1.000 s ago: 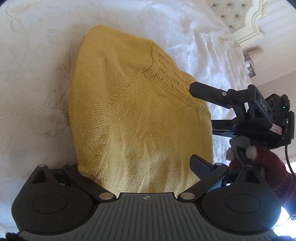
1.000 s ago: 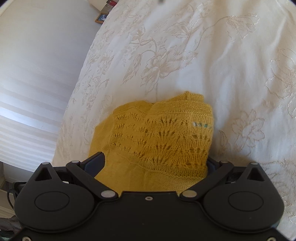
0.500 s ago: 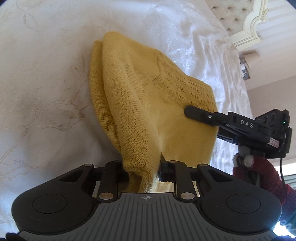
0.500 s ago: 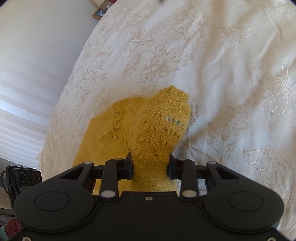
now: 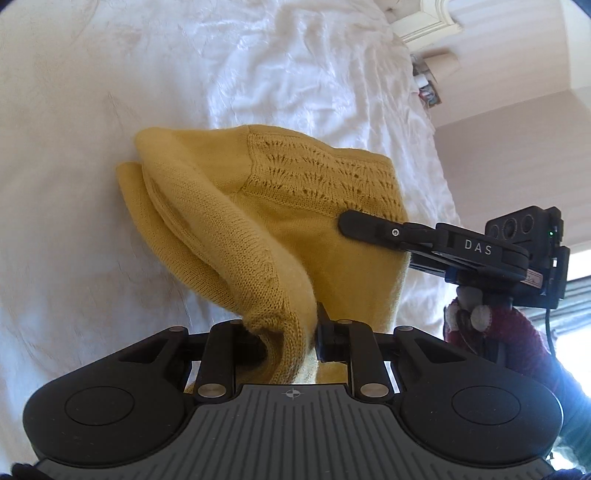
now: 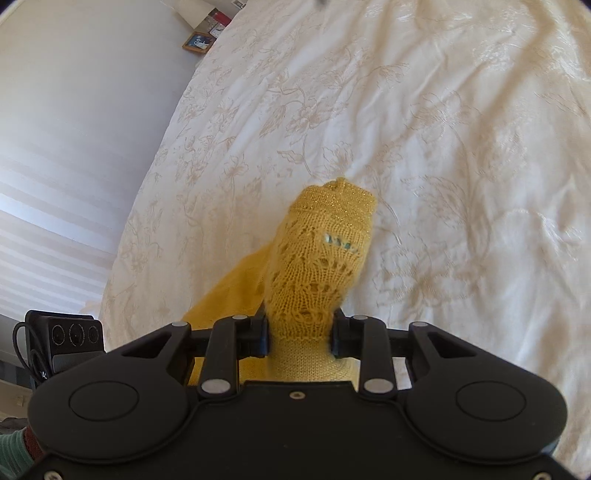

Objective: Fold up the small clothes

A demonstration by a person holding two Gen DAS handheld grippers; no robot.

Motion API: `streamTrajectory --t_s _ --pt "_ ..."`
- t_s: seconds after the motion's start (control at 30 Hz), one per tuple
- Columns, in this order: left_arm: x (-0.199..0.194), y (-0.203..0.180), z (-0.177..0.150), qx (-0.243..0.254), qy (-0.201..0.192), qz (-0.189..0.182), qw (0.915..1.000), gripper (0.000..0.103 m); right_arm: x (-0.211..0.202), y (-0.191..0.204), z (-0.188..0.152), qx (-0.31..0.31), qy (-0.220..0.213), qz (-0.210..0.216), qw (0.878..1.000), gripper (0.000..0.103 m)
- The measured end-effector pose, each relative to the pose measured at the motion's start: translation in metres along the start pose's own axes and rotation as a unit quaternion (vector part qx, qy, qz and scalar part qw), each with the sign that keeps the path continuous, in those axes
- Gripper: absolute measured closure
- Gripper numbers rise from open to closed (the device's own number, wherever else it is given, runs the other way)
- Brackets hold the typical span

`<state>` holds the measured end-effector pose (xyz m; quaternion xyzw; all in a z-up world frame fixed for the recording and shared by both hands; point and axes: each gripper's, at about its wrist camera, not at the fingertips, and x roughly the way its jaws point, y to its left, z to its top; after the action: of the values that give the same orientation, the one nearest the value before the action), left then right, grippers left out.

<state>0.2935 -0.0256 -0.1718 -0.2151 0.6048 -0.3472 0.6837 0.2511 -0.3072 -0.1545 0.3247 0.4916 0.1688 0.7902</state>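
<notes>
In the left wrist view, white letters reading "DAS" stand on the black body of the right gripper (image 5: 347,224), which reaches in from the right edge, its one visible finger lying against the lacework band of a mustard-yellow knitted garment (image 5: 280,225) at mid-frame. At bottom centre the left gripper (image 5: 288,339), whose jaws have just been closing, is clenched on a bunched lower edge of the knit, so that the fabric rises in folds from a white bedspread (image 5: 92,147) that fills the left and upper frame. A hand in a dark red knitted glove (image 5: 491,325) holds the right gripper's handle at lower right; behind it are a pale pink wall (image 5: 517,155) and, in the upper right corner, a piece of cream carved furniture (image 5: 424,22), too little of it showing to name. In the right wrist view, the right gripper (image 6: 300,338), its jaws likewise just closed in, grasps the garment's openwork end, which stands up at centre with a glittering gold band at its top and a small pale green label whose writing cannot be read. The bedspread shows an embroidered cream floral pattern across the right and upper frame. A white wall (image 6: 74,129) takes the left side, a small framed picture (image 6: 197,42) sits at upper left, and the left gripper's camera block shows at lower left.
</notes>
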Motion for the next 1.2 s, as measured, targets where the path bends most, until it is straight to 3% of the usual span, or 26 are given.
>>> streamTrajectory --t_s 0.07,0.13,0.23,0.3,0.43,0.57,0.63,0.73,0.87,1.0,1.13,1.2 --pt "0.008 -0.001 -0.012 -0.004 0.007 0.012 0.9999 0.080 -0.005 -0.005 -0.012 0.002 0.005 -0.012 1.000 0.063" --pt "0.017 0.002 -0.025 -0.007 0.011 0.048 0.9988 0.079 -0.006 -0.016 -0.022 0.000 0.008 -0.043 0.999 0.062" --pt "0.027 0.015 -0.045 0.004 0.023 0.130 0.9912 0.077 -0.002 -0.045 -0.034 0.016 0.001 -0.116 0.993 0.062" --pt "0.031 0.023 -0.054 0.000 0.033 0.162 0.9862 0.073 0.001 -0.060 -0.037 0.033 -0.009 -0.150 0.988 0.058" --pt "0.019 0.024 -0.062 -0.006 0.021 0.180 0.9834 0.070 -0.006 -0.056 -0.037 0.029 -0.041 -0.158 0.986 0.052" --pt "-0.012 0.002 -0.069 0.052 -0.043 0.218 0.9736 0.069 -0.019 -0.033 -0.042 -0.017 -0.062 -0.152 0.986 0.049" --pt "-0.019 -0.009 -0.066 0.078 -0.078 0.229 0.9672 0.063 -0.023 -0.023 -0.049 -0.039 -0.065 -0.145 0.987 0.039" --pt "-0.013 -0.020 -0.053 0.103 -0.108 0.235 0.9604 0.056 -0.020 -0.014 -0.061 -0.067 -0.056 -0.150 0.985 0.038" --pt "0.013 -0.025 -0.029 0.124 -0.116 0.256 0.9517 0.056 -0.015 -0.017 -0.084 -0.069 -0.032 -0.167 0.983 0.037" --pt "0.033 -0.010 -0.013 0.115 -0.096 0.303 0.9411 0.055 -0.012 -0.029 -0.104 -0.050 -0.011 -0.211 0.976 0.036" --pt "0.040 0.004 -0.004 0.106 -0.079 0.324 0.9367 0.042 -0.018 -0.041 -0.115 -0.011 -0.024 -0.224 0.974 0.029" --pt "0.036 0.001 -0.004 0.113 -0.077 0.324 0.9362 0.042 -0.022 -0.039 -0.118 -0.006 -0.032 -0.228 0.973 0.027"
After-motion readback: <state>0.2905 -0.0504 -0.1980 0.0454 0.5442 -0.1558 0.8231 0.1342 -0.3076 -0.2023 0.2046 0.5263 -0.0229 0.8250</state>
